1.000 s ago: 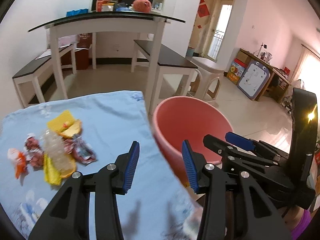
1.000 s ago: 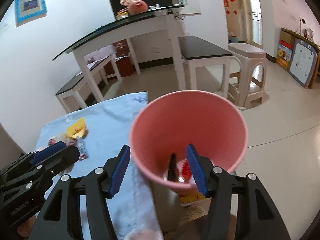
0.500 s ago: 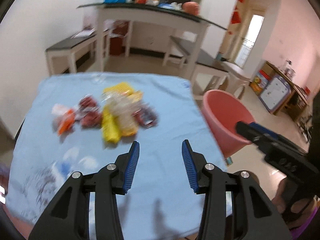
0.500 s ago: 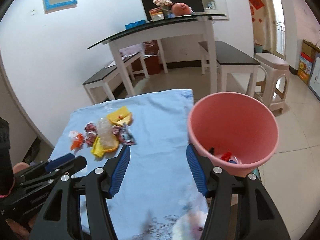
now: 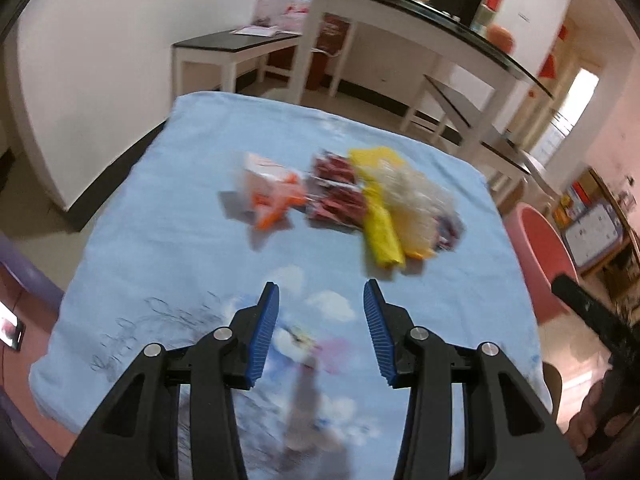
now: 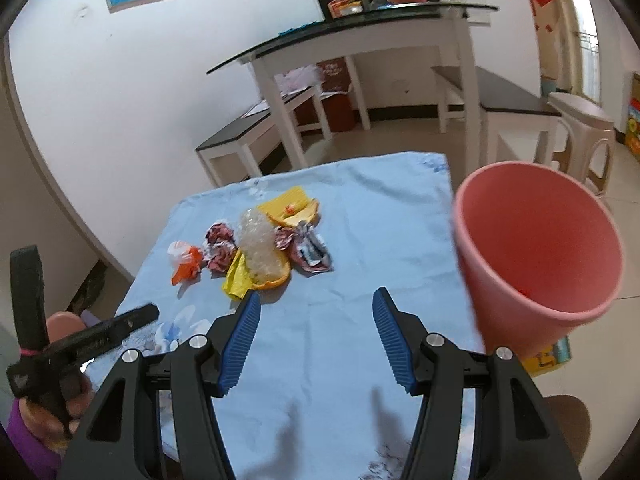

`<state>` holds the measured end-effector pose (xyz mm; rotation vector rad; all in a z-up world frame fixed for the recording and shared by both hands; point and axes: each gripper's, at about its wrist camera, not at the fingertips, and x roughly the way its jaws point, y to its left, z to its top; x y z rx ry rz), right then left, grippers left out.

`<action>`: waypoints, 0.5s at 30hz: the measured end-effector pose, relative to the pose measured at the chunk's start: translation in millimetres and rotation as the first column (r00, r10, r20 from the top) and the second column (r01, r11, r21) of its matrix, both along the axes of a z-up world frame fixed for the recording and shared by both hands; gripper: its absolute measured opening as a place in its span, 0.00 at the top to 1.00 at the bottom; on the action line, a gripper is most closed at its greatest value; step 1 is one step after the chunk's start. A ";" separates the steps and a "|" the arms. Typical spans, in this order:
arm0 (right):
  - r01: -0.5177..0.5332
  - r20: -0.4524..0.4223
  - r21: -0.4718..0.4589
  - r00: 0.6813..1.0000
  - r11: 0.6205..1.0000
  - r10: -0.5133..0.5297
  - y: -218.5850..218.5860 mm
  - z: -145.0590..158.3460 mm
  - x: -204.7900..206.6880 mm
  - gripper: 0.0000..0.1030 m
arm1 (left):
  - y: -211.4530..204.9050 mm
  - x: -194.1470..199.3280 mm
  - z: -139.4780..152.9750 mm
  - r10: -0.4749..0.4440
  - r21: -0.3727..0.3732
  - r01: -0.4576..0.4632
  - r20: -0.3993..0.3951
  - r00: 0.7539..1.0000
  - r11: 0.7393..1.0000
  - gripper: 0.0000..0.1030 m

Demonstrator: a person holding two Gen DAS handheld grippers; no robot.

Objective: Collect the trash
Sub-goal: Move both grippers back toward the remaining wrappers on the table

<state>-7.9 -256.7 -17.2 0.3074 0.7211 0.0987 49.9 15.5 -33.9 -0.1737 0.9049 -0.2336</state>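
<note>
**Most of the trash not yet collected, both tongs empty**

Left gripper (image 5: 320,320) and right gripper (image 6: 316,330): both w/ jaws wide apart, nothing between the blue pads. Both hover over the near part of the blue tablecloth (image 6: 380,216), short of the pile.

Trash sits in one cluster mid-table, slightly left of centre in the right-wrist view:
- orange/white wrapper (image 6: 185,262) at the left end
- red crumpled wrappers (image 6: 219,246) just beside it
- yellow bag (image 6: 236,280) w/ clear crinkled plastic (image 6: 258,248) on top of it
- yellow packet (image 6: 290,210) at the far side
- dark red/silver wrappers (image 6: 308,252) on the right

Pieces touch or overlap; exact count can't be told. Left-wrist view is motion-blurred.

Pink bin (image 6: 536,248) stands off the table's right edge, mouth tilted toward the cam. Something small and red shows low inside, so prob. at least one piece is already in. Judgement: early stage, approx. the whole pile is left. Next likely a reach to the pile's near edge; the yellow bag is closest to the right tongs.
</note>
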 end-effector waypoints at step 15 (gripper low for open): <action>-0.082 -0.038 -0.034 0.996 0.996 0.080 10.8 -22.5 37.9 0.44 | 30.5 90.1 -2.8 0.124 -0.032 -0.124 -0.005 0.992 0.992 0.57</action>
